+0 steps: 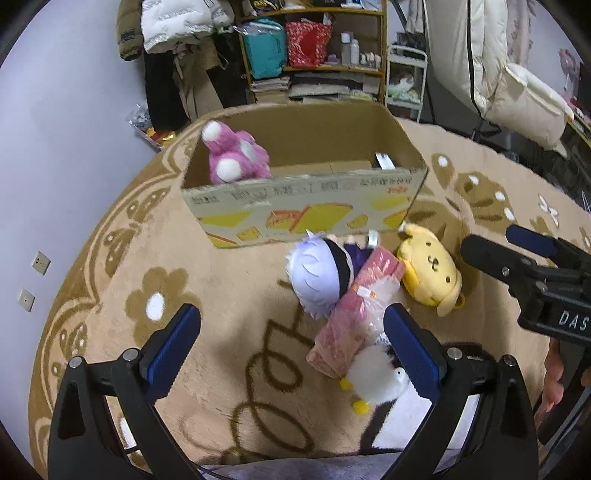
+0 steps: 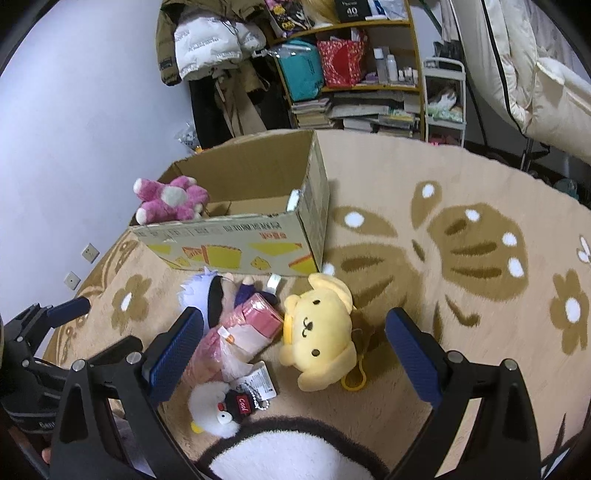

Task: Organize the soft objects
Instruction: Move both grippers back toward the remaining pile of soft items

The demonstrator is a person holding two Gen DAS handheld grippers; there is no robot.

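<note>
An open cardboard box (image 1: 306, 199) (image 2: 236, 240) stands on the rug with a pink and white plush (image 1: 236, 155) (image 2: 170, 199) at its left end. In front of it lie a white-haired doll (image 1: 317, 273) (image 2: 207, 291), a pink wrapped soft pack (image 1: 354, 314) (image 2: 243, 328), a yellow dog plush (image 1: 432, 269) (image 2: 321, 328) and a small white penguin plush (image 1: 376, 380) (image 2: 218, 410). My left gripper (image 1: 291, 343) is open and empty, left of the pack. My right gripper (image 2: 295, 350) (image 1: 517, 254) is open and empty, with the yellow plush between its fingers' lines.
A beige flower-patterned rug (image 1: 184, 295) (image 2: 461, 258) covers the floor. A shelf with bags and books (image 1: 314, 48) (image 2: 354, 74) and hanging coats (image 1: 173, 33) stand behind the box. A large black and white plush (image 2: 288, 450) lies at the bottom edge.
</note>
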